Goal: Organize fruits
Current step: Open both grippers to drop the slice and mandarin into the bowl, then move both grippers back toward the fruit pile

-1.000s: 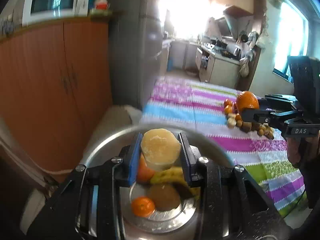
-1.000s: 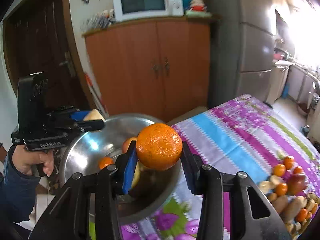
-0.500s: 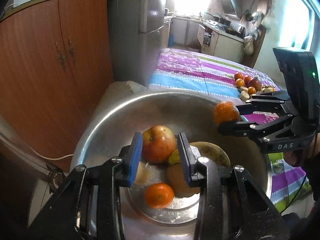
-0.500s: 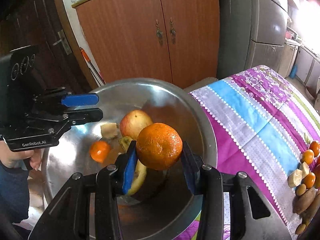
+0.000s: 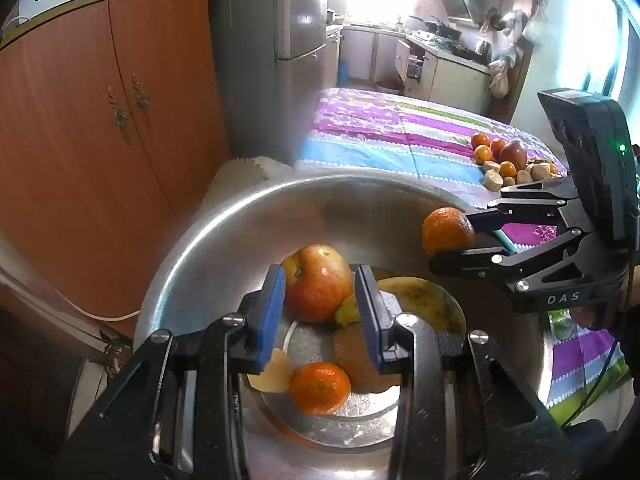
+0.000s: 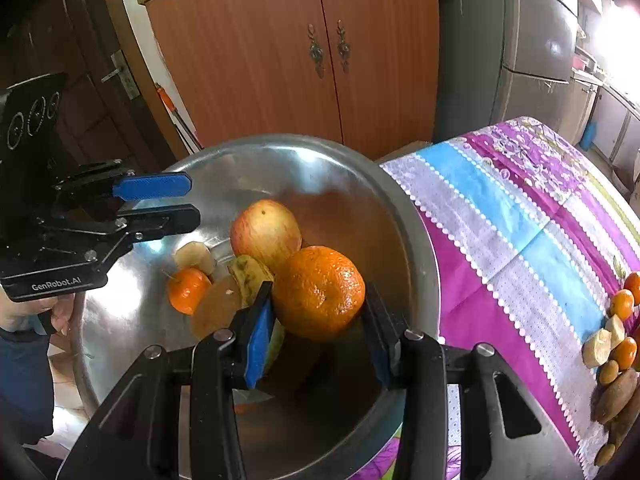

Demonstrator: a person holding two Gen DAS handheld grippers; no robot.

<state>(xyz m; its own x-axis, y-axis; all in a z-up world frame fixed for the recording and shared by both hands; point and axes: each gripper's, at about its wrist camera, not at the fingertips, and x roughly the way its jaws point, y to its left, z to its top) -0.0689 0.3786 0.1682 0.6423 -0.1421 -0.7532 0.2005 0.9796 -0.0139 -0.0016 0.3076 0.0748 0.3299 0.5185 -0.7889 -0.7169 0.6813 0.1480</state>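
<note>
Wooden cupboard, bright kitchen window

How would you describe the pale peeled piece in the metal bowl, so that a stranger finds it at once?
Start at the big metal bowl at the edge of the striped tablecloth. On its flat bottom, look below the open left claw, beside the small tangerine. The pale piece is the only cream-coloured, skinless lump there; its neighbours are orange, red or brown.

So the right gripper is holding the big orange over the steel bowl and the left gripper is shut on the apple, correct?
Not quite. The left gripper is open and empty; the right wrist view shows the apple lying in the steel bowl, apart from it. The right gripper does hold the big orange over the bowl.
</note>
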